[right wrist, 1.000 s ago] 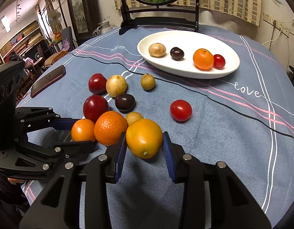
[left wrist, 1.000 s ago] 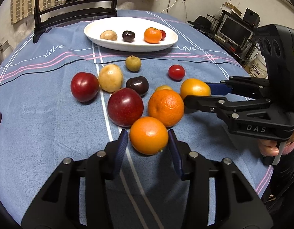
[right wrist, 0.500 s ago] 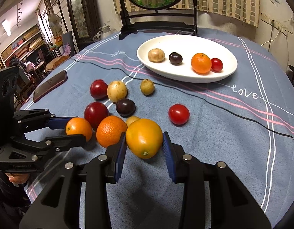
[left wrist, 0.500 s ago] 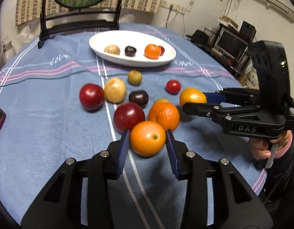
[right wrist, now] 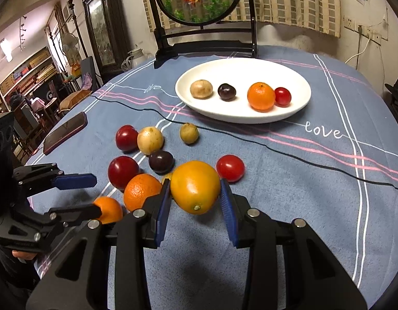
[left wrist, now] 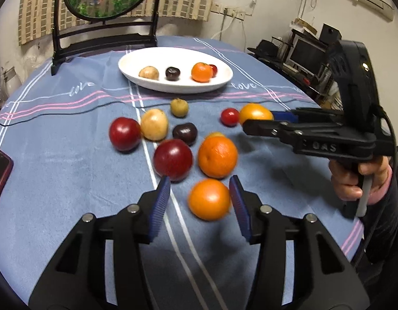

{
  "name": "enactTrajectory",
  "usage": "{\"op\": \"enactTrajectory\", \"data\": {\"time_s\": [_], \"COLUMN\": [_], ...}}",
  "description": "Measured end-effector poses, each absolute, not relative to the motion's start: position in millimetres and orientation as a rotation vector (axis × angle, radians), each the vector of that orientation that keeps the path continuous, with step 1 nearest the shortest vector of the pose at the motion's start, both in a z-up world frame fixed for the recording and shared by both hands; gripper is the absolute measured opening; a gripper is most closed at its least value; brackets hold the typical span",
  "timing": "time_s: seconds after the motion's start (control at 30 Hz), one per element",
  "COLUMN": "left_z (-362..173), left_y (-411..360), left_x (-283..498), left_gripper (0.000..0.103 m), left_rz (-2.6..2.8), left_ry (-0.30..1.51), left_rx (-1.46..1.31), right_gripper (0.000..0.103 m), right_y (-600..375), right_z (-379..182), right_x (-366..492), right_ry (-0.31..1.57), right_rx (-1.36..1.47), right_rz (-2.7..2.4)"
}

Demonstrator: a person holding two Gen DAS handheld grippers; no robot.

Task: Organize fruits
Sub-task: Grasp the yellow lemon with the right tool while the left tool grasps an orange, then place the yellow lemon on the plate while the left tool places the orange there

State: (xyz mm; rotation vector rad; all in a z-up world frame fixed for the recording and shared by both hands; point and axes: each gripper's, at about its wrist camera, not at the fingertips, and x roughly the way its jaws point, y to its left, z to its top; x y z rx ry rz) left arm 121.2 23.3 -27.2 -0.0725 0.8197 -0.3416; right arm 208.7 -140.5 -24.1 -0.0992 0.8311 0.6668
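Note:
My left gripper (left wrist: 200, 201) is open, its blue pads apart around a small orange (left wrist: 209, 199) that lies on the cloth; only the right pad is near it. My right gripper (right wrist: 195, 199) is shut on a yellow-orange fruit (right wrist: 195, 186) and holds it above the cloth; it also shows in the left wrist view (left wrist: 254, 113). A larger orange (left wrist: 217, 156), two red plums (left wrist: 173, 159) (left wrist: 124, 133), a dark plum (left wrist: 184, 133), two pale fruits (left wrist: 154, 124) (left wrist: 179, 107) and a cherry tomato (left wrist: 229, 116) lie loose. A white oval plate (left wrist: 157, 82) at the back holds several fruits.
A framed round fish picture on a black stand (left wrist: 106, 41) is behind the plate. A phone (right wrist: 64, 131) lies on the cloth at the left. The table's edge drops off at the right near shelves and monitors (left wrist: 307, 54).
My left gripper opened and let go of the small orange, which now rests on the cloth. My right gripper lifted a little with the yellow-orange fruit still in it.

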Motion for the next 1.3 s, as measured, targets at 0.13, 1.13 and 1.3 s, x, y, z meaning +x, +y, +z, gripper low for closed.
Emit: {"op": "enactTrajectory", "data": {"time_s": [0.13, 1.13, 1.3], "left_z": [-36.8, 30.8, 19.4], "left_y": [11.0, 17.8, 8.4], "left_x": [121.0, 237.7, 298.9], "left_gripper": [0.052, 0.04, 0.041], "left_rz": [-0.349, -0.292, -0.234], "left_ry": [0.867, 0.774, 0.817], "left_rx": [-0.014, -0.001, 0.038], "right_gripper": [0.038, 0.038, 0.038], "right_y": [-139.1, -147.2, -126.7], "right_z": [-23.9, -3.1, -14.3], "right_x": [206.7, 284.2, 324.4], "right_ry": [0.829, 0.707, 0.738], "right_rx": [-0.108, 0.101, 0.058], "right_rz": [0.671, 0.532, 0.524]}}
